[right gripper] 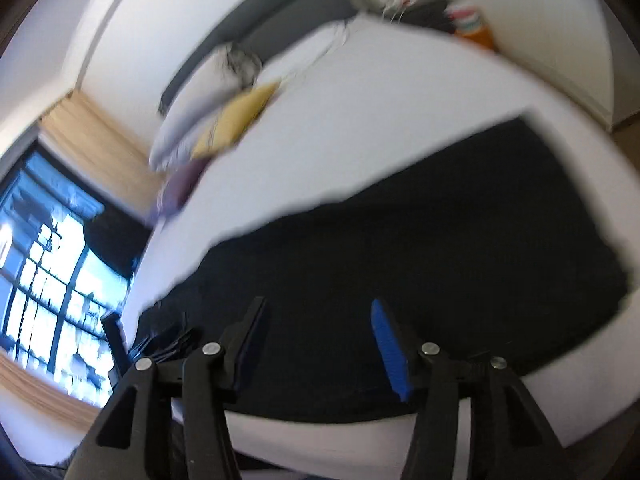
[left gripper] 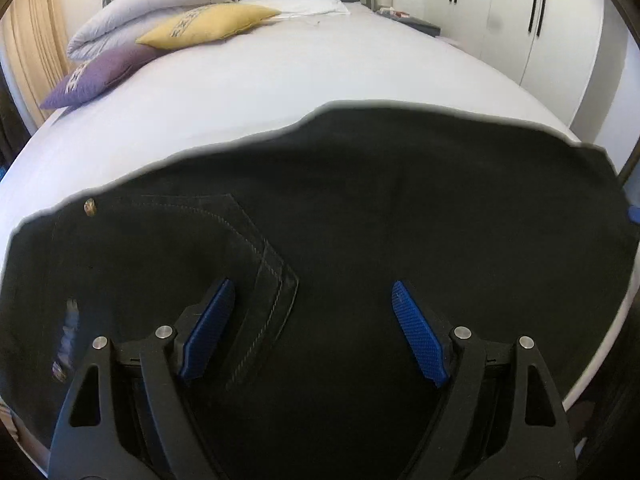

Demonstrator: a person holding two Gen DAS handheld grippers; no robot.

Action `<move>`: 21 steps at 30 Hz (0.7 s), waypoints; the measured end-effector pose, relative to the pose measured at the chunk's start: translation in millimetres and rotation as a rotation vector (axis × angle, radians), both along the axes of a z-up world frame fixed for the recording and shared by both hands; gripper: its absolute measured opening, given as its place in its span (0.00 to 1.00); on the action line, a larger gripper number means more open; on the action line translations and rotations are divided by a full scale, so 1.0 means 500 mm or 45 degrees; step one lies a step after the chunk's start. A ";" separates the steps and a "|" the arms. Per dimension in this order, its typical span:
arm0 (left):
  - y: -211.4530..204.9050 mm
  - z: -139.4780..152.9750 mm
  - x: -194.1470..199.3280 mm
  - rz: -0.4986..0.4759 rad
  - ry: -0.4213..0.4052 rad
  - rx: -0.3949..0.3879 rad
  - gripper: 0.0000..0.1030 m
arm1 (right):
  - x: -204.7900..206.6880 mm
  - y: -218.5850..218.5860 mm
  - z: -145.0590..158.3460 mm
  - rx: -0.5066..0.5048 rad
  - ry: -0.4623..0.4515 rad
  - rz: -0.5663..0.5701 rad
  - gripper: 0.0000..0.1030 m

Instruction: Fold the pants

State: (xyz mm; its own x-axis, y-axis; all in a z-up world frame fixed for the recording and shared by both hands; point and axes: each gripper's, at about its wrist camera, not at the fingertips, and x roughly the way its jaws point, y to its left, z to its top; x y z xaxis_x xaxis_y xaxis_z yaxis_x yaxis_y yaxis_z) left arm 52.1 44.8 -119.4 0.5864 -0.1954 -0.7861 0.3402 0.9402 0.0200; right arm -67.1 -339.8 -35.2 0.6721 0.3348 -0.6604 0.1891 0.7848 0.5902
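Up close, from the left wrist view, the black pants (left gripper: 360, 220) lie spread flat across the near part of the white bed (left gripper: 260, 92), so dark that folds barely show; only a stitched back pocket (left gripper: 244, 264) and a small metal rivet (left gripper: 89, 206) stand out. Their near edge is cut off below the frame. The left tongs (left gripper: 310, 334) point forward and slightly down over the cloth, blue pads spread wide, nothing between them. A yellow pillow (left gripper: 208, 24) and a purple pillow (left gripper: 96, 76) rest far up the bed.

Over on the right wrist view everything is smeared with blur and tilted hard. The pants (right gripper: 420, 248) read as one dark slab on the bed (right gripper: 380, 120). The right tongs (right gripper: 316, 350) hang above them, spread apart and empty. A bright window (right gripper: 52, 280) glares at left.
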 end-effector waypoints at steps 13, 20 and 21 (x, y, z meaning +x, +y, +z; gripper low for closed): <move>0.246 0.077 0.025 0.203 -0.127 -0.002 0.78 | -0.110 -0.132 0.044 -0.086 0.058 -0.367 0.42; 0.357 0.007 0.046 0.249 -0.015 -0.122 0.84 | -0.088 -0.090 -0.046 0.007 0.176 -0.344 0.37; 0.355 0.011 0.045 0.249 -0.021 -0.107 0.84 | -0.110 -0.110 -0.061 0.073 0.164 -0.379 0.24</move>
